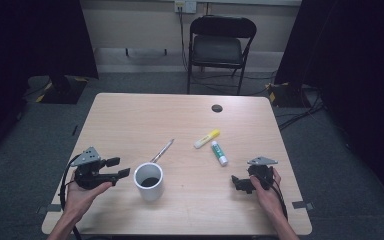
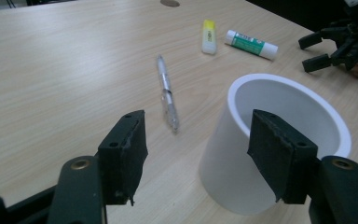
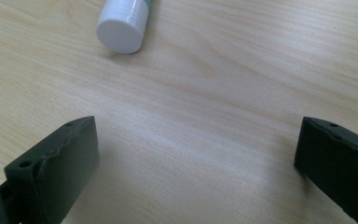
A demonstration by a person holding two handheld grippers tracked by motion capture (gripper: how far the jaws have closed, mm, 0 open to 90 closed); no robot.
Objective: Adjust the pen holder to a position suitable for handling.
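Observation:
A white cup (image 1: 148,181) stands on the wooden table (image 1: 180,115) near its front edge, something dark inside it. My left gripper (image 1: 122,167) hovers just left of the cup, open, with nothing between its pads. In the left gripper view the cup (image 2: 223,154) sits behind the right jaw of my left gripper (image 2: 198,154), not between the jaws. A clear pen (image 1: 162,150) lies beyond the cup. My right gripper (image 1: 236,183) rests at the front right, open over bare wood (image 3: 196,163). A green-and-white glue stick (image 3: 123,25) lies just ahead of it.
A yellow-capped stick (image 1: 206,138) lies beside the glue stick (image 1: 219,153) right of centre. A dark cable hole (image 1: 217,108) sits near the table's far edge. A black folding chair (image 1: 220,45) stands behind the table. Cables trail from both grippers off the front edge.

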